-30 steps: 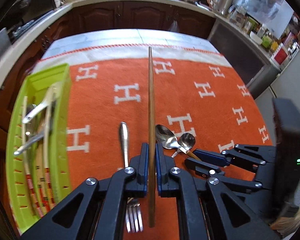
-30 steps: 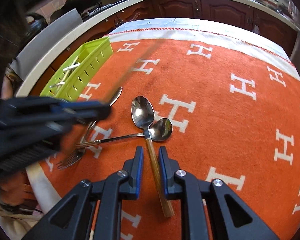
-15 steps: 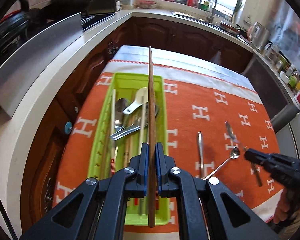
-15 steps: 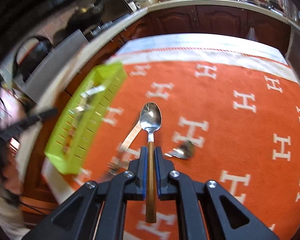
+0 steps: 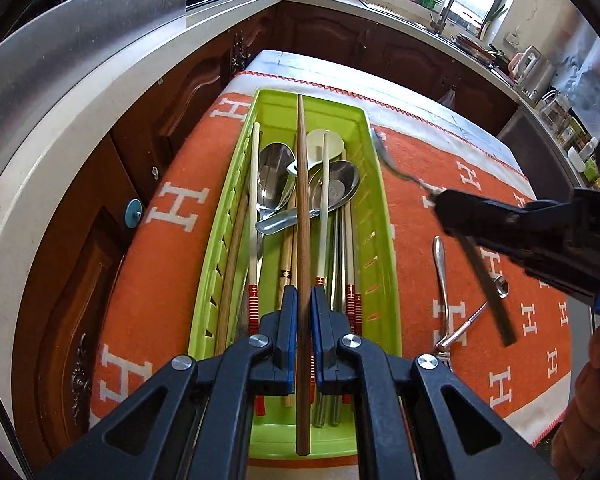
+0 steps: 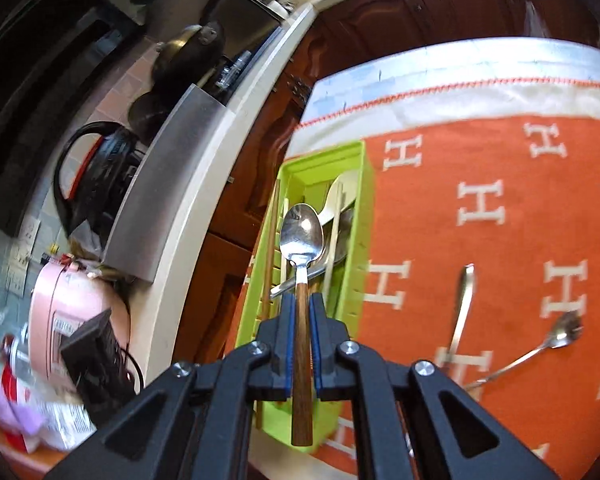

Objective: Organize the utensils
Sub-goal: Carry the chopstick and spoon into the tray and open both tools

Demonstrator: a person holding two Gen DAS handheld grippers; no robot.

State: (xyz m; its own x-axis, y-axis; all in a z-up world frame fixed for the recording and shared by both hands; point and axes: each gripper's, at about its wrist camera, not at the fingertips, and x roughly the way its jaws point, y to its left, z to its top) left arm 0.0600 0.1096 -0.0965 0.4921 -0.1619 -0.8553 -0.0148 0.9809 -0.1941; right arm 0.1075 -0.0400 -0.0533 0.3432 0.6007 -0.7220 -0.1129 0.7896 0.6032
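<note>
My left gripper [image 5: 303, 300] is shut on a long brown wooden chopstick [image 5: 302, 208] and holds it lengthwise over the green utensil tray [image 5: 384, 216]. The tray holds several spoons and chopsticks. My right gripper [image 6: 302, 308] is shut on a wooden-handled spoon [image 6: 302, 232] and holds it above the same tray [image 6: 364, 208]; it shows from the side in the left wrist view [image 5: 444, 202]. A fork [image 5: 442, 280] and a small spoon [image 5: 498, 286] lie on the orange cloth [image 5: 460, 184] right of the tray.
The tray sits near the cloth's left edge, beside the white counter edge [image 5: 60, 152] and brown cabinets. A kettle [image 6: 100, 172] and a pink appliance [image 6: 68, 312] stand on the counter at left. The fork [image 6: 462, 304] and small spoon [image 6: 556, 336] lie on the cloth.
My left gripper has carried the chopstick from the cloth's middle to over the tray. My right gripper has closed on the wooden-handled spoon, lifted it and swung left to above the tray.
</note>
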